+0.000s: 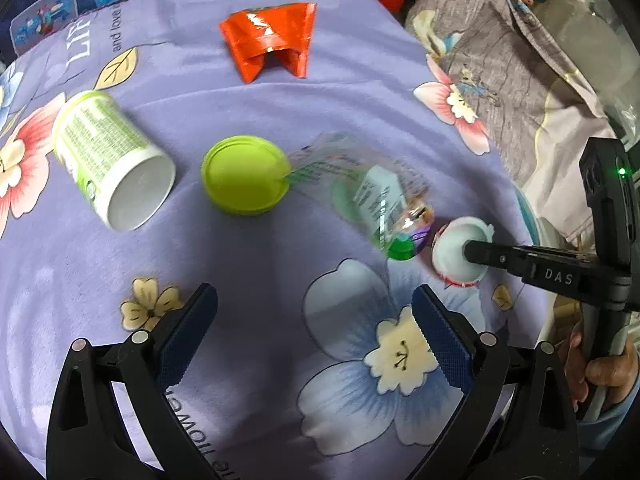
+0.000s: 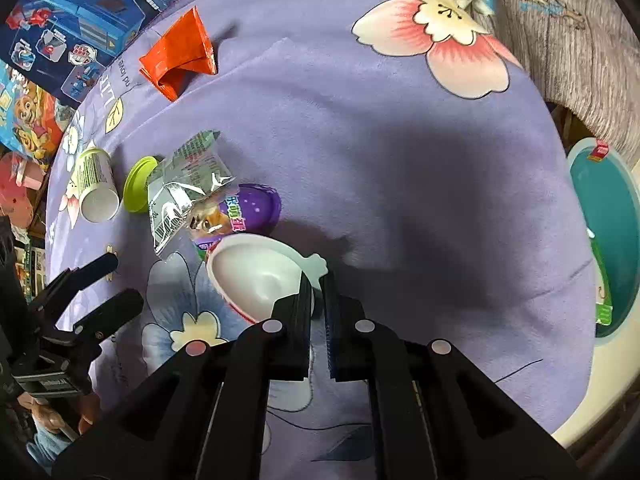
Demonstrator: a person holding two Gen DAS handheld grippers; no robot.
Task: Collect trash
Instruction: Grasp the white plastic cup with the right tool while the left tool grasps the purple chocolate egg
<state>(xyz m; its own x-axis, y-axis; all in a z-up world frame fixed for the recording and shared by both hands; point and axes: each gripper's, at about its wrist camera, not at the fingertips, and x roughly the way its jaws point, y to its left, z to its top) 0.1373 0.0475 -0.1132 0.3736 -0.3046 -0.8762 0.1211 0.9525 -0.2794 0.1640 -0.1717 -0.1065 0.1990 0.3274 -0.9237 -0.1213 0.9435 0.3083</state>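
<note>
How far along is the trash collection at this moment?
Done: a wrapper already lies in the teal bin. In hand: the right tongs are shut on the rim of the white egg-shaped shell. Left: the red wrapper, white cup, green lid and foil packet on the blanket. The left tongs are open, empty.

Lilac flowered blanket point(image 1: 280, 104), blue toy boxes point(image 2: 80, 20) beyond it, grey patterned cloth point(image 1: 508, 60) alongside
</note>
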